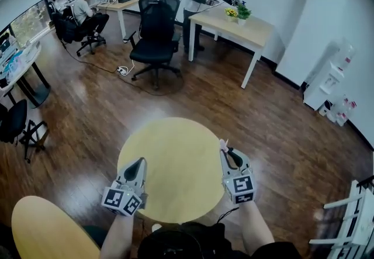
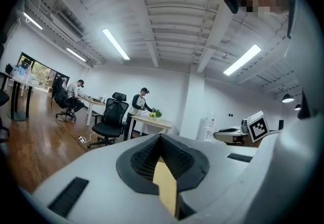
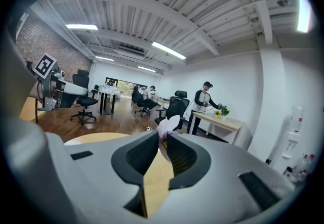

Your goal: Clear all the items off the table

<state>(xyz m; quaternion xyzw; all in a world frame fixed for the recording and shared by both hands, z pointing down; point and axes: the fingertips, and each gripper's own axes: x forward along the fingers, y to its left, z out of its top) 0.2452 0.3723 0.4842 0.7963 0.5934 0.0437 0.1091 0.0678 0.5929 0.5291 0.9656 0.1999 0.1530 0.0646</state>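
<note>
The right gripper (image 3: 164, 137) is clenched on a flower (image 3: 167, 125). Its bloom (pale petals) pokes forward past the tips, above the round table's (image 1: 175, 158) right edge. The left gripper (image 2: 161, 138) is closed, empty.

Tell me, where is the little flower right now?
The little flower is pinched in the tips of the right claw. In the head view it sits above the right edge of the round yellow table.
</note>
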